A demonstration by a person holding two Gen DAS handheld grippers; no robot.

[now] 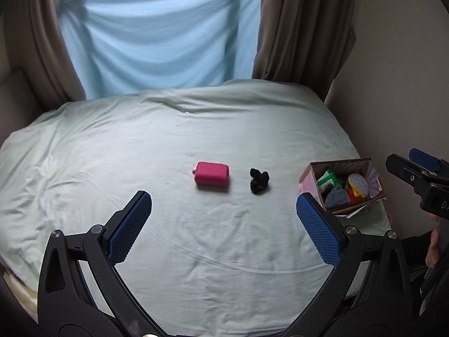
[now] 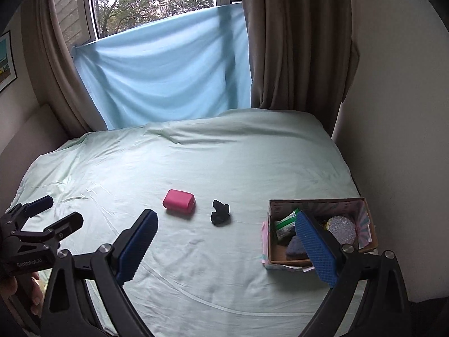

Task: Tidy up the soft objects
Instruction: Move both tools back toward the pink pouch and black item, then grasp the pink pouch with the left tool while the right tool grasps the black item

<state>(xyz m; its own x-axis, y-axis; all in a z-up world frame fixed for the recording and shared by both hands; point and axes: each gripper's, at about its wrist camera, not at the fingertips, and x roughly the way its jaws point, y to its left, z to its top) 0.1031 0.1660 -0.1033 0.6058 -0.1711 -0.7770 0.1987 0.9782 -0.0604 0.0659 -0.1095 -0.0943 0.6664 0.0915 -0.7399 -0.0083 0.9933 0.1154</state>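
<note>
Two soft items lie loose on the pale green bedsheet (image 1: 140,146): a pink sponge block (image 1: 212,176) and a black scrunchie (image 1: 259,180). Landmark: the cardboard box (image 2: 270,236) at the right edge of the bed.

Scrunchie: nearer the box, apart from it, bare sheet between. Sponge: just beyond the scrunchie, on its far side from the box, not touching it.

Handling, judged from looks only. Sponge appears light and compressible, with rounded corners; it should give under the pads. Best hold is probably across its short sides, pads flat, squeeze moderate so it does not bulge out. Scrunchie is a crumpled fabric loop, very light and limp, with no fixed shape; pinch the bulk of the bunch from above, low to the sheet. Risk: catching sheet fabric along with it.

Box already holds several things: a grey knit piece (image 1: 335,198), a glittery round pad (image 1: 358,184), a green-and-white packet (image 2: 286,221). Some floor is free at its near side.

Left gripper (image 1: 224,210): spread wide, nothing held, above the sheet on the near side of the sponge and scrunchie. Right gripper (image 2: 226,226): likewise spread, empty, one finger (image 2: 315,248) overlapping the box in its own view.

Behind: blue cloth (image 2: 168,73) hung over the window, brown curtains (image 2: 294,42) either side.
</note>
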